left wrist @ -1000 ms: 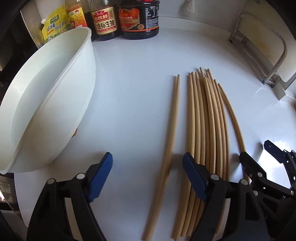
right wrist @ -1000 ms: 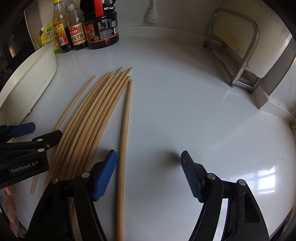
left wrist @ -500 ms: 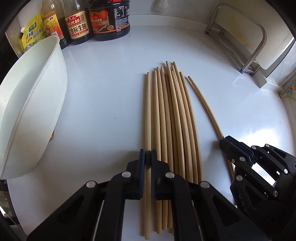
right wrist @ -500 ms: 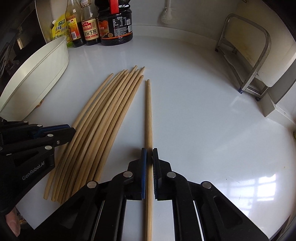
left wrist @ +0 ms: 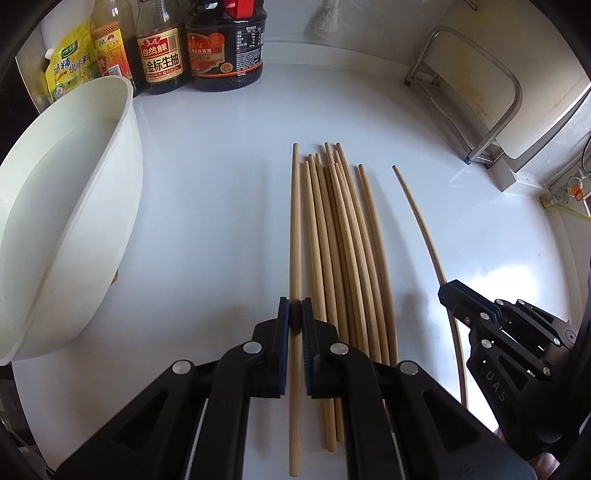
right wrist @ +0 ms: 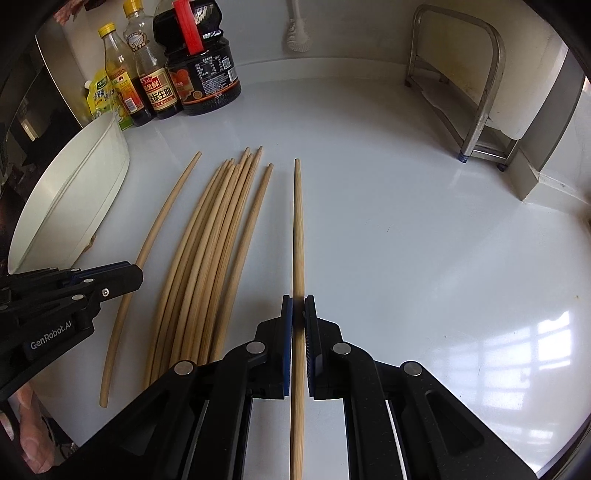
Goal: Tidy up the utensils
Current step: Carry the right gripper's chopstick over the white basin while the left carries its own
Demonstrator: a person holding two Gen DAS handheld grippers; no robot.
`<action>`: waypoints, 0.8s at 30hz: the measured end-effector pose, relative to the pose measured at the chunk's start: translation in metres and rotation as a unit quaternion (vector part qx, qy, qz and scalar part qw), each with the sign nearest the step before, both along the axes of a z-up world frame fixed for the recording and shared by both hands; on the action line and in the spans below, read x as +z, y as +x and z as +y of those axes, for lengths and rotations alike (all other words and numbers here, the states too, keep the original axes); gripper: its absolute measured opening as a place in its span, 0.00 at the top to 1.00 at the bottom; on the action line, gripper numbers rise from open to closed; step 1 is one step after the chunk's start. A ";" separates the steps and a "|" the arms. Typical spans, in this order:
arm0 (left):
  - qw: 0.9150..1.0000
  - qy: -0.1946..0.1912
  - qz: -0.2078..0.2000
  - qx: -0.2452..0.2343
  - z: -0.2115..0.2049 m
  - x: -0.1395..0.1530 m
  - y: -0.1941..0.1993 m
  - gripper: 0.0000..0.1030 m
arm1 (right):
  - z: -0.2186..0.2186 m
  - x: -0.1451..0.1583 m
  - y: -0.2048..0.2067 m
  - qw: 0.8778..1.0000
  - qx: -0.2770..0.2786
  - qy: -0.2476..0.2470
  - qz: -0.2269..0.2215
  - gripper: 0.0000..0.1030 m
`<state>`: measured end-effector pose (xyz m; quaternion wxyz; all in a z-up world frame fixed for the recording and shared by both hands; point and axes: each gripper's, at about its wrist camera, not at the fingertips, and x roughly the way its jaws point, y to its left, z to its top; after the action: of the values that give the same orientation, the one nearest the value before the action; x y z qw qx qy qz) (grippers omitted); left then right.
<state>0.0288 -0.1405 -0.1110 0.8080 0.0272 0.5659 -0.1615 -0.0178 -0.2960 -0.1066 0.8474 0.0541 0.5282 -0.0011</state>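
Chopsticks (left wrist: 343, 258) lie in a loose bundle mid-counter, tips toward 12 o'clock. Left wrist view: the left gripper (left wrist: 295, 314) is pinching one chopstick (left wrist: 294, 229) at the bundle's 9 o'clock edge. A white bowl (left wrist: 122, 206) sits tilted at 9 o'clock, sauce bottles (left wrist: 192, 48) at 11, a metal rack (left wrist: 476, 96) at 2, all on a glossy white countertop (left wrist: 221, 184).

Right wrist view: the right gripper (right wrist: 298, 314) is clamped on a single chopstick (right wrist: 298, 236) just off the bundle's 3 o'clock side. Window light reflects off the counter at 4 o'clock; a brush (right wrist: 297, 29) hangs on the back wall at 12.
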 end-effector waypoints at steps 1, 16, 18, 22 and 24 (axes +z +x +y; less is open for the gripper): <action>1.000 -0.001 -0.001 0.000 0.001 0.002 0.001 0.93 | 0.000 0.003 0.000 1.000 -0.002 0.003 -0.002 0.94; 0.995 -0.028 -0.096 0.030 0.090 0.098 0.017 0.93 | 0.074 0.090 0.032 0.994 0.034 0.062 -0.082 0.94; 0.993 -0.026 -0.107 0.039 0.111 0.107 0.024 0.93 | 0.095 0.098 0.044 0.992 0.039 0.075 -0.091 0.94; 0.991 -0.016 -0.119 0.060 0.153 0.116 0.040 0.93 | 0.146 0.107 0.067 0.988 0.067 0.090 -0.105 0.94; 0.991 -0.009 -0.118 0.063 0.174 0.115 0.052 0.93 | 0.170 0.107 0.080 0.986 0.080 0.098 -0.103 0.94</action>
<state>0.0807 0.0335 0.0037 0.8777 0.0031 0.4661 -0.1109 0.0623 -0.1256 0.0006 0.8853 0.0945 0.4379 0.1245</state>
